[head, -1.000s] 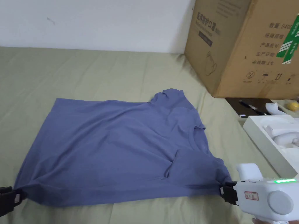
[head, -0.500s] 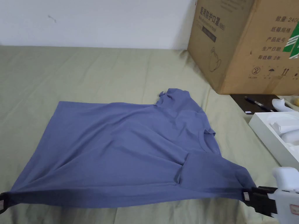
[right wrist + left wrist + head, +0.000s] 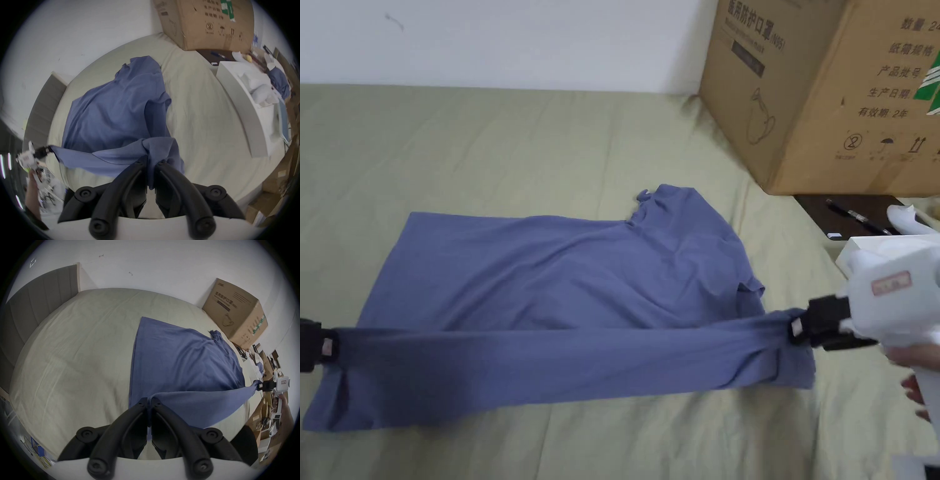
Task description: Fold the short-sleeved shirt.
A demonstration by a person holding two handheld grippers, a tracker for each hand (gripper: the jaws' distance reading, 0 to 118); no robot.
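Both grippers clamped on the shirt point(image 3: 562, 275): left gripper point(image 3: 325, 347) at 9 o'clock, right gripper point(image 3: 797, 326) at 3. Since a second ago the near edge has lifted off the bed point(image 3: 487, 156) and moved toward 12, so the lengthwise fold looks underway. Rest of shirt flat, mid-bed. Left gripper body cut off at frame edge; near sleeve hidden under the raised band.
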